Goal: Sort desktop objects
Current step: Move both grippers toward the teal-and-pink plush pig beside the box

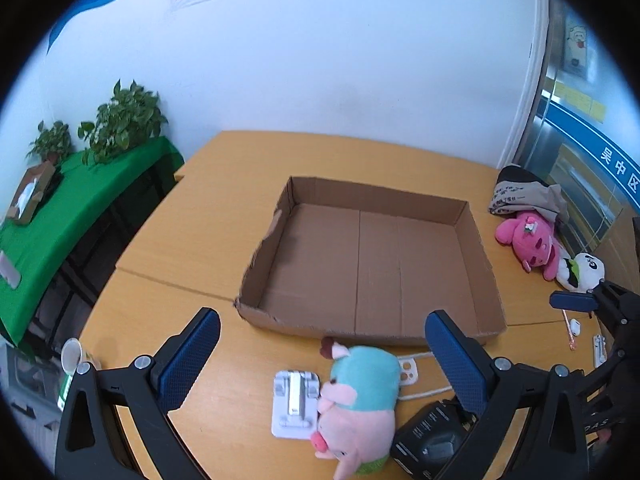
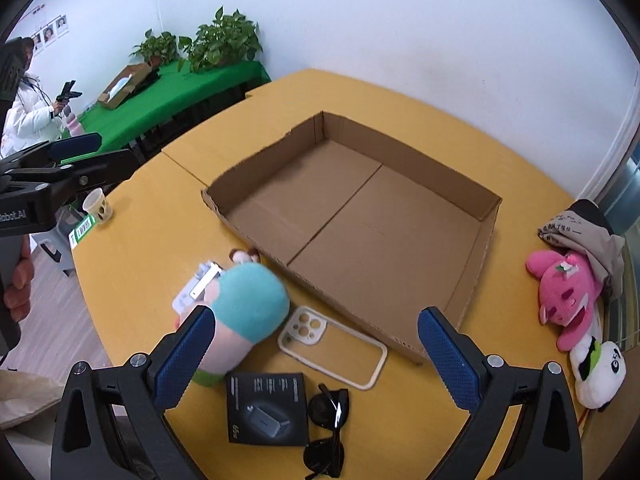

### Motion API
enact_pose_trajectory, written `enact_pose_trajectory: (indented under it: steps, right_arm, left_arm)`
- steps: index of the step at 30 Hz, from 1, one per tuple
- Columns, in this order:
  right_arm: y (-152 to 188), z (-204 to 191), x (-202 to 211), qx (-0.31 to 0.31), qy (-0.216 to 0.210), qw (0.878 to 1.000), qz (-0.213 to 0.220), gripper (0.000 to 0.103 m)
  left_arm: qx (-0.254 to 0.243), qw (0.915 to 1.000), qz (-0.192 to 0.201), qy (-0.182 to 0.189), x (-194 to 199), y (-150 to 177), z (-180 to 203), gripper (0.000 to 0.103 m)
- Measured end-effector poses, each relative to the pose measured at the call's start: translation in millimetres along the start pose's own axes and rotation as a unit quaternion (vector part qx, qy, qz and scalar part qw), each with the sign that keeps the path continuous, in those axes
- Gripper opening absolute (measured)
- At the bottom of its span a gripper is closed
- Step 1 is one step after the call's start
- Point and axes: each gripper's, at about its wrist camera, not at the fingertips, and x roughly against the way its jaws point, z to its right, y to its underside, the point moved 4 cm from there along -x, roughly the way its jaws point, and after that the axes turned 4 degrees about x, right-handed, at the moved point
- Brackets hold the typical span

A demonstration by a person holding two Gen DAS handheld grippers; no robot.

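White wall [image 1: 320,60] — green-draped side table [image 1: 60,208] (plants).

- Cardboard tray [image 2: 360,216]: one.
- Plush toys: three, namely one pink-and-teal pig [image 2: 244,312], one magenta toy [image 2: 564,300], one white panda [image 2: 600,372].
- Phone case [image 2: 332,346]: one.
- Black product box [image 2: 266,408]: one.
- Sunglasses [image 2: 330,428]: one pair.
- White stand [image 1: 294,404]: one.
- Paper cup [image 2: 98,204]: one.
- Potted plants: two [image 2: 158,48] [image 2: 224,38].
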Motion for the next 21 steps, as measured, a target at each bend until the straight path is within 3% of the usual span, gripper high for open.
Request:
enact_pose_trajectory:
  steps: [3,7,11,13,15,17,18,19,21]
  right_arm:
    - [5.9,-1.6,-5.0,0.004,-0.008,1.0,-0.012,0.103]
    - [12.4,-6.2,-9.2,0.002,-0.018,0.999,-0.028,0.102]
    - [15.4,-12.1,-6.8,-0.007,-0.033,0.999,-0.032,0.095]
    - [16.2,-15.3,-4.5,-0.014,-0.037,0.999,-0.032,0.065]
    - [16.6,-15.3,-1.6,-0.03,-0.031,0.999,-0.031,0.045]
    - [16.4,-14.5,0.5,-0.045,-0.025,0.998,-0.031,0.044]
    - [16.2,-14.7,0.6,-0.05,-0.022,0.998,-0.033,0.048]
    - [16.4,-15.1,0.3,-0.054,-0.017,0.998,-0.036,0.063]
    - [15.7,-16.0,2.7,-0.06,0.004,0.998,-0.034,0.088]
  left_arm:
    - [0.02,0.9993,-0.015,0.028,4.4,11.7,0.7,0.102]
    - [0.013,0.9991,-0.04,-0.009,-0.3,23.1,-0.6,0.102]
    - [-0.004,0.9975,-0.071,0.009,-5.7,32.7,0.9,0.102]
    - [-0.014,0.9959,-0.088,0.014,-11.1,36.4,2.4,0.102]
    - [-0.026,0.993,-0.113,0.022,-19.4,40.2,3.1,0.102]
    - [-0.036,0.9906,-0.13,0.025,-26.2,42.6,2.3,0.102]
    - [-0.039,0.9904,-0.13,0.026,-27.6,42.0,1.0,0.098]
    - [-0.042,0.9905,-0.127,0.032,-27.6,40.1,-0.5,0.093]
    - [-0.047,0.9905,-0.12,0.048,-26.9,35.5,-4.6,0.042]
